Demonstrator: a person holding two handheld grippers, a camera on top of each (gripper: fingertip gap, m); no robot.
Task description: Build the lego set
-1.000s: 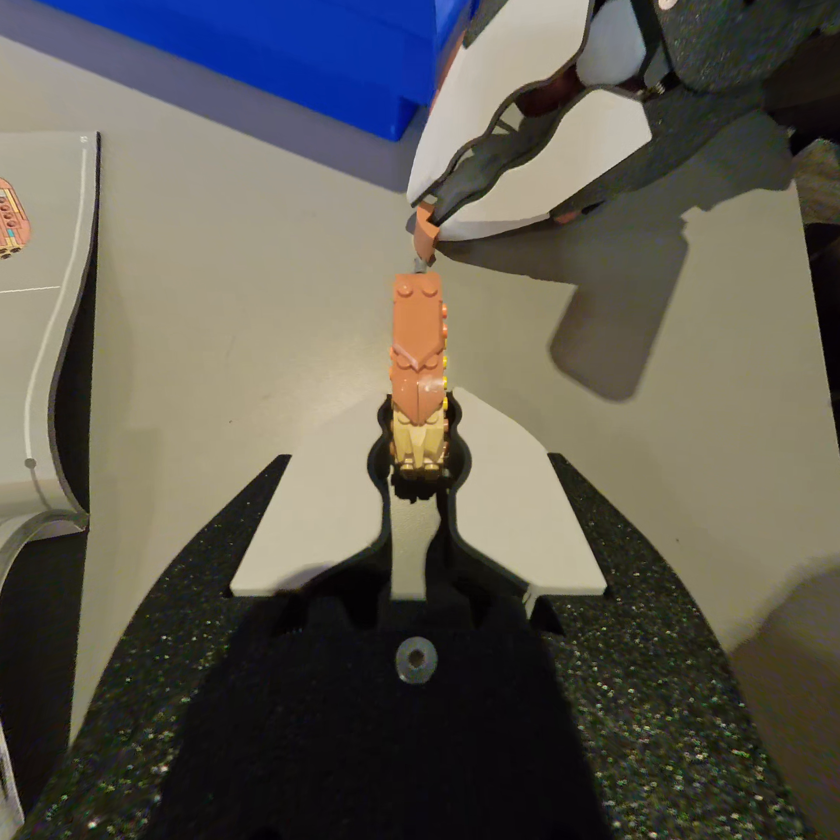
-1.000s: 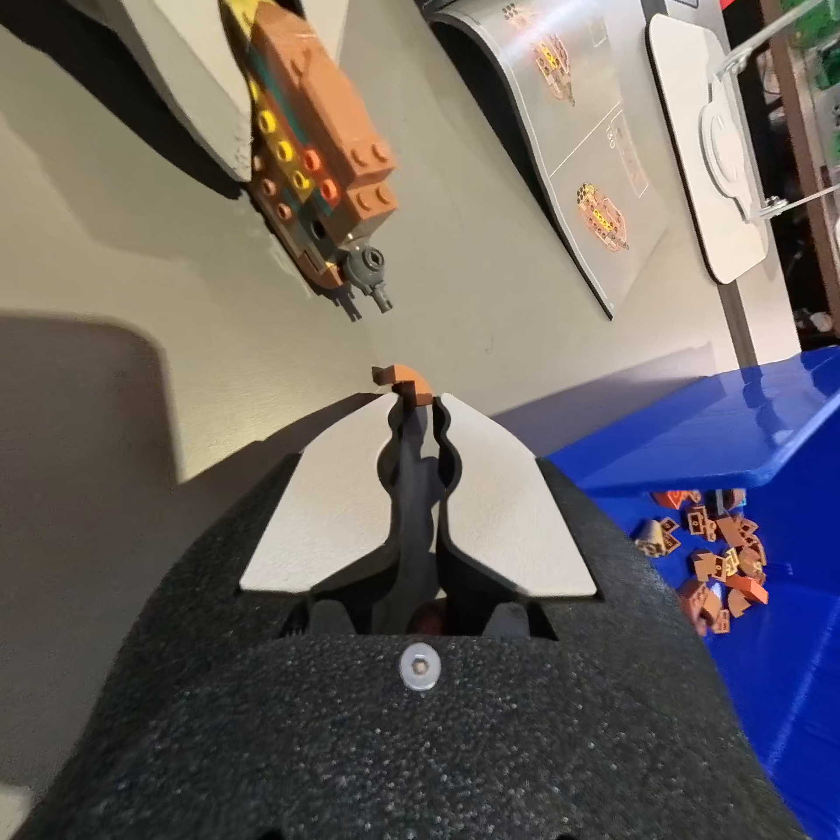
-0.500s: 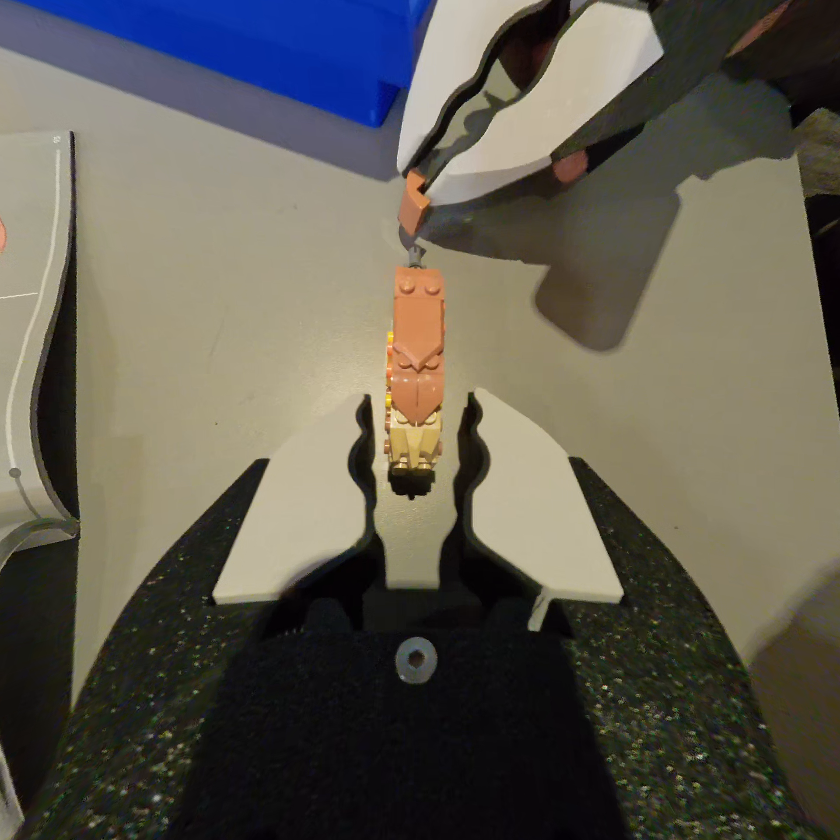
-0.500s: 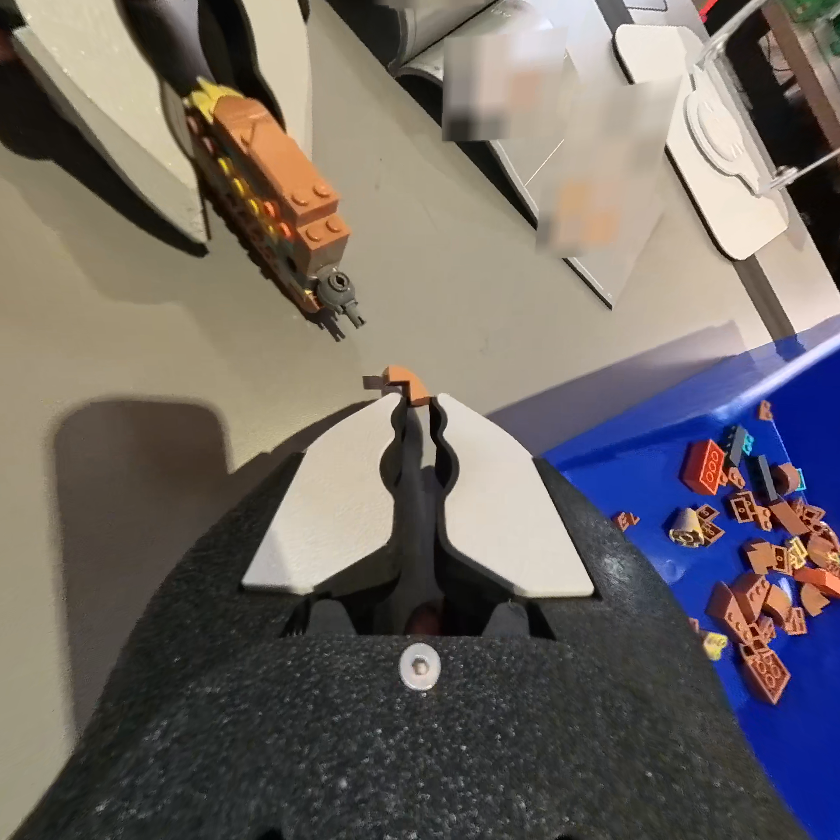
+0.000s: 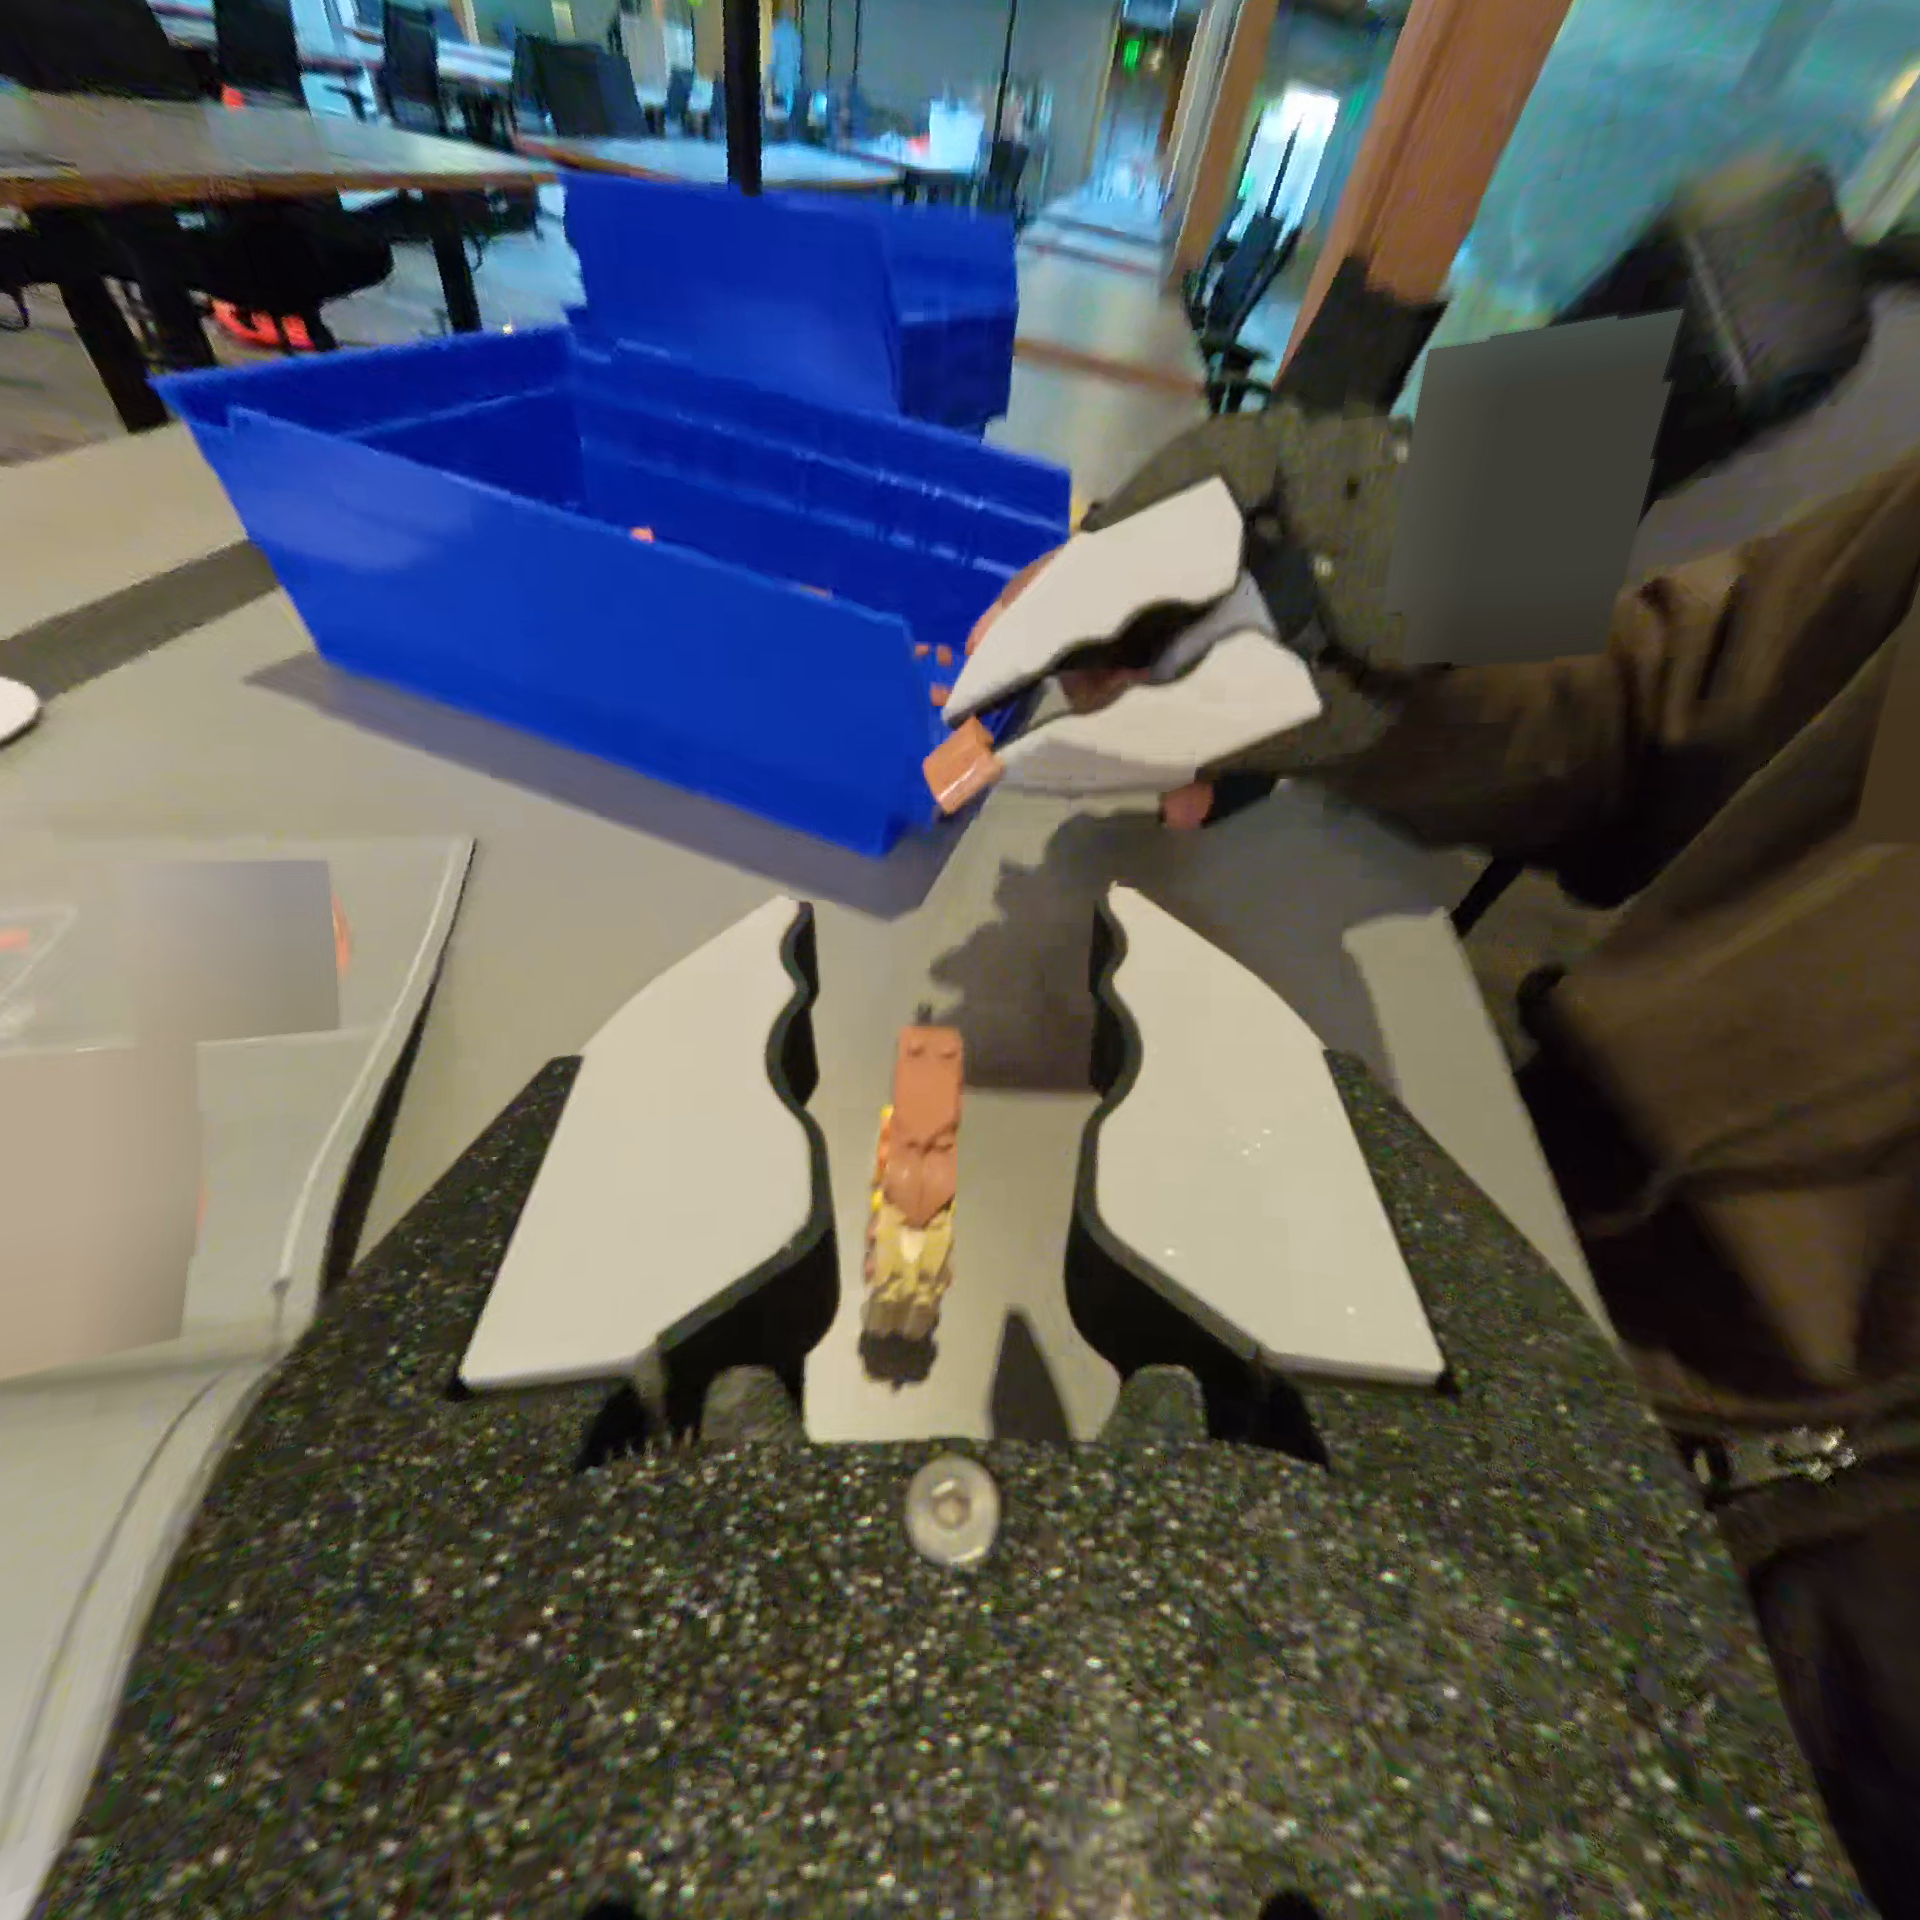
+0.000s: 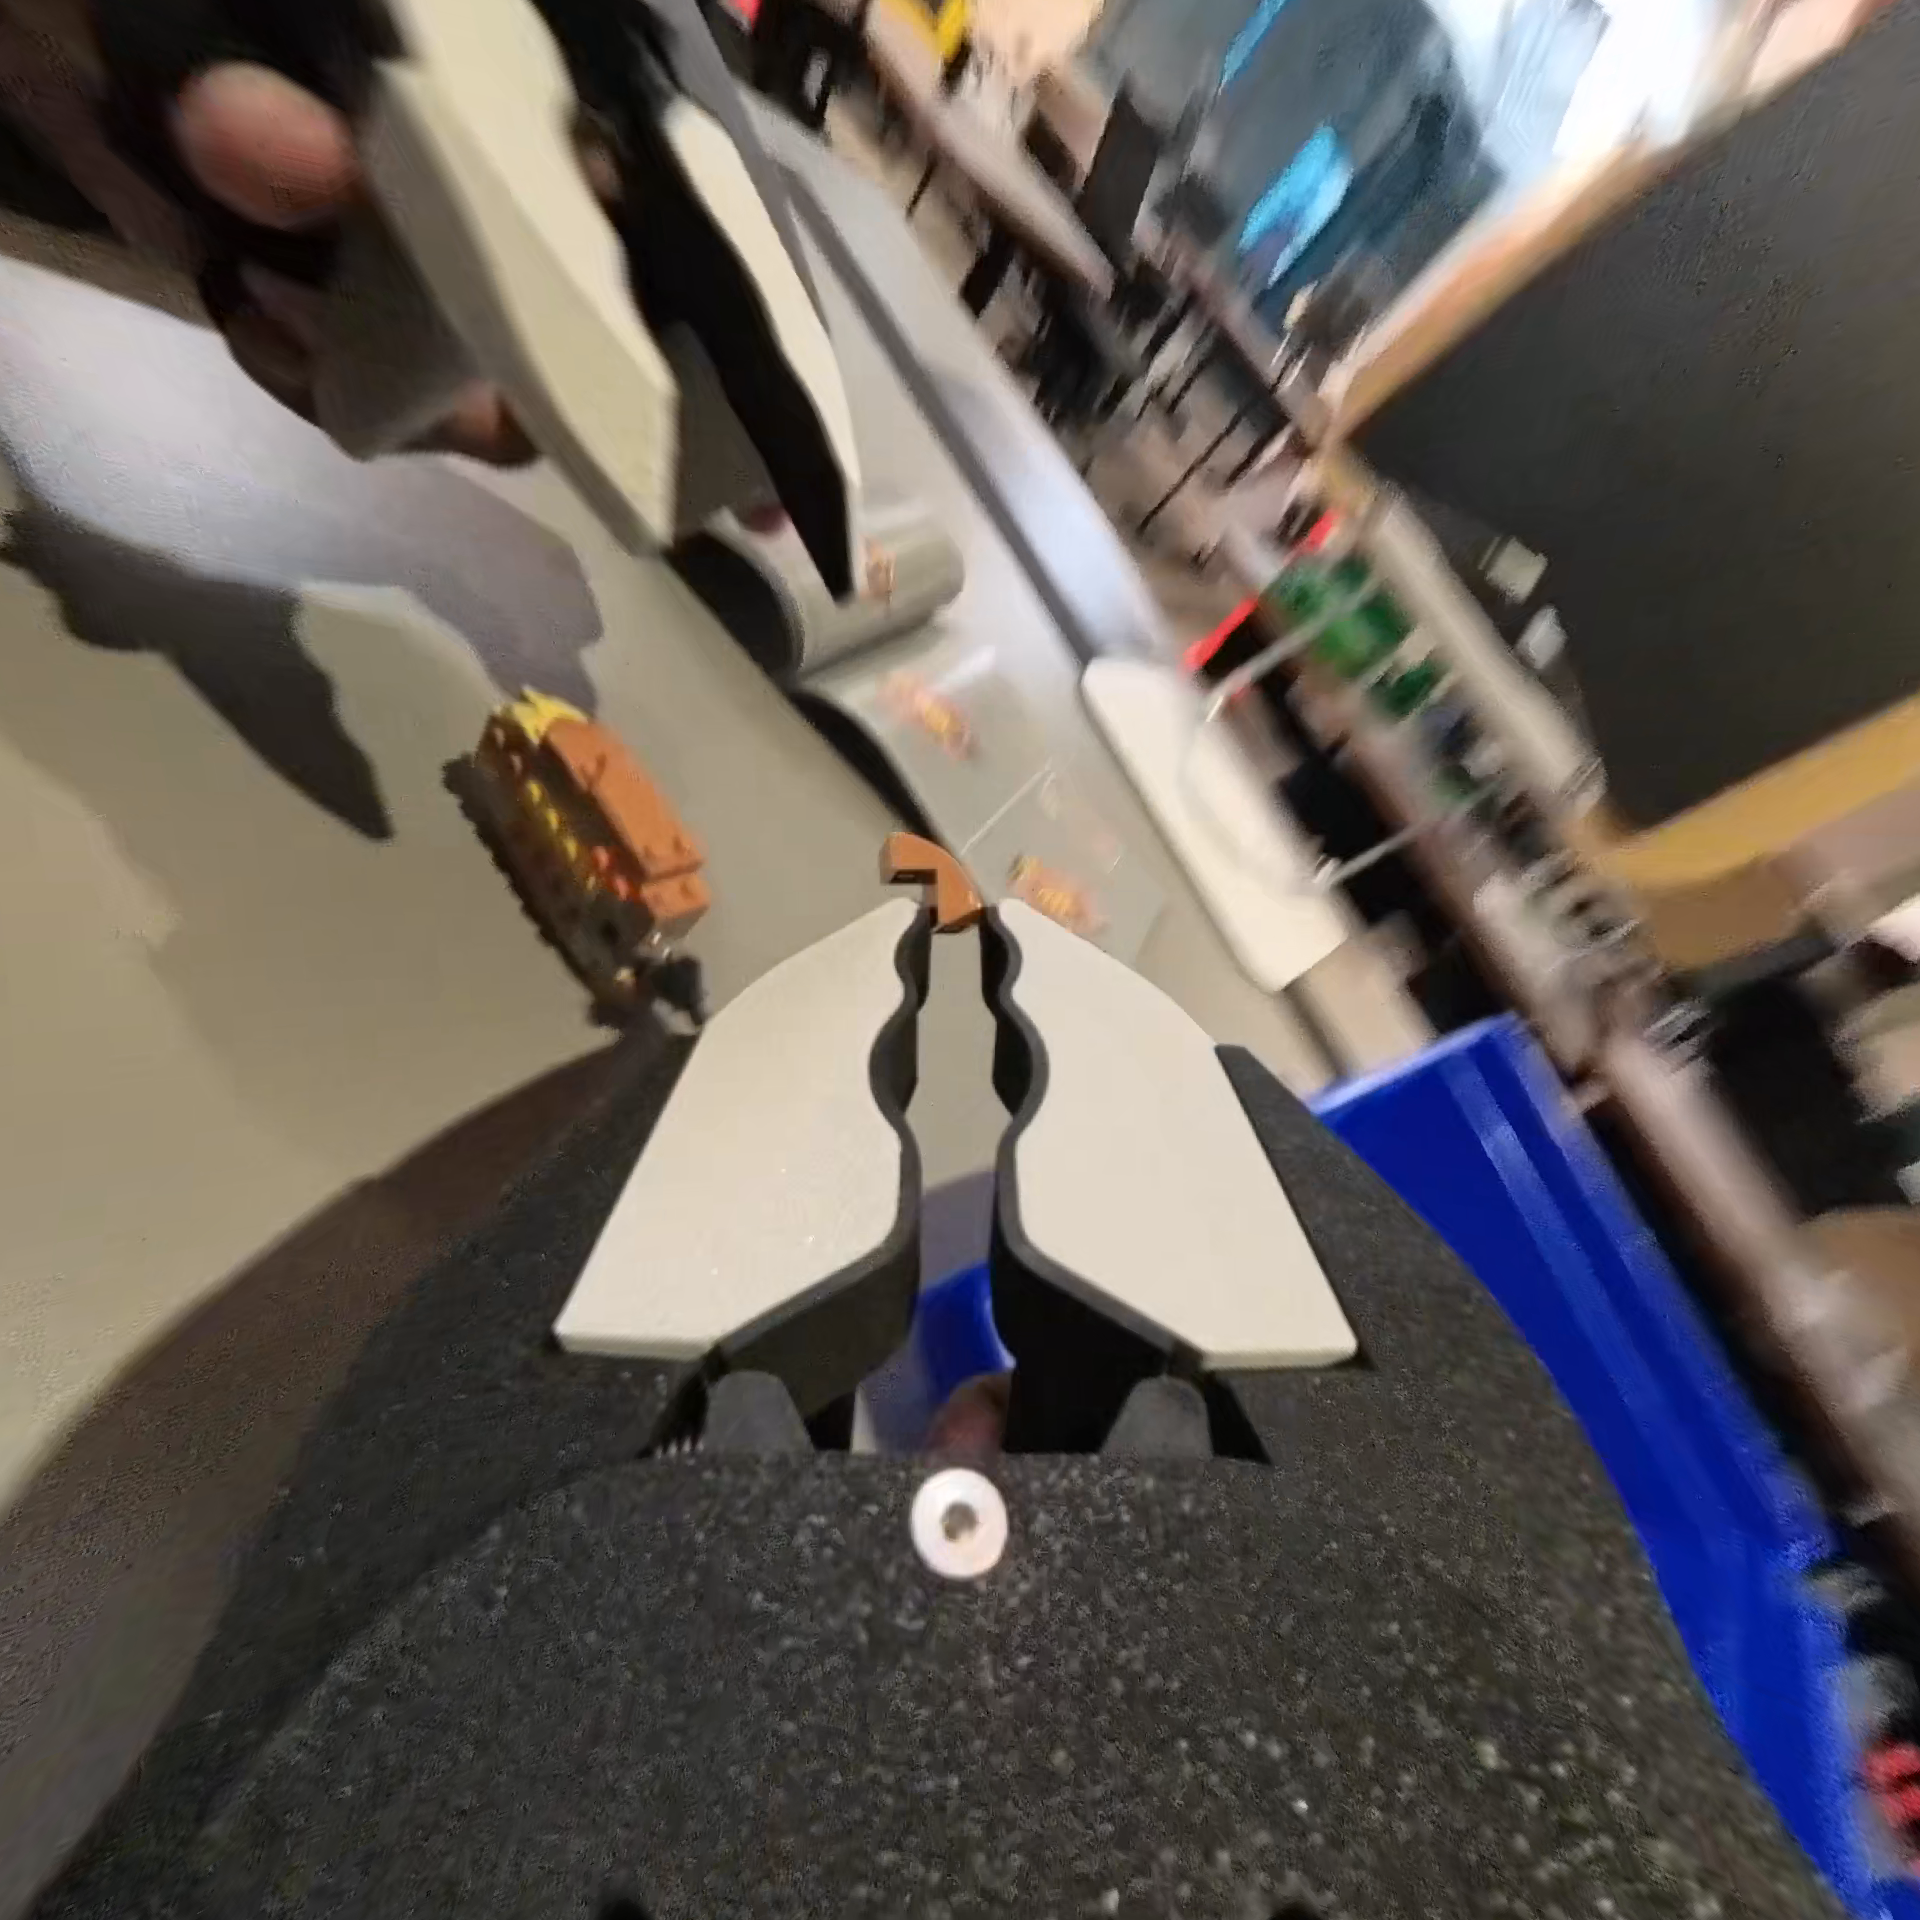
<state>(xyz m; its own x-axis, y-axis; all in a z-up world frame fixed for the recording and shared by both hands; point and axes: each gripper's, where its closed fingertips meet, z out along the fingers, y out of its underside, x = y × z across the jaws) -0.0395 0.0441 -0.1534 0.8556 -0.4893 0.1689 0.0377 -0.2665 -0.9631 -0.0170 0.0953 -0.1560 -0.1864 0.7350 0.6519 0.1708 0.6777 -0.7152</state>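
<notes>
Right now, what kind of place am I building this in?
Probably an open-plan office or lab workspace: long dark tables with office chairs fill the background, and the grey worktable holds a blue parts bin of bricks.

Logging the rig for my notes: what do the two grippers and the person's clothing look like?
Both the left gripper and right gripper have black speckled bodies, a silver screw at centre, and flat light-grey fingers with wavy black inner edges. The person wears a dark brown sleeve.
</notes>
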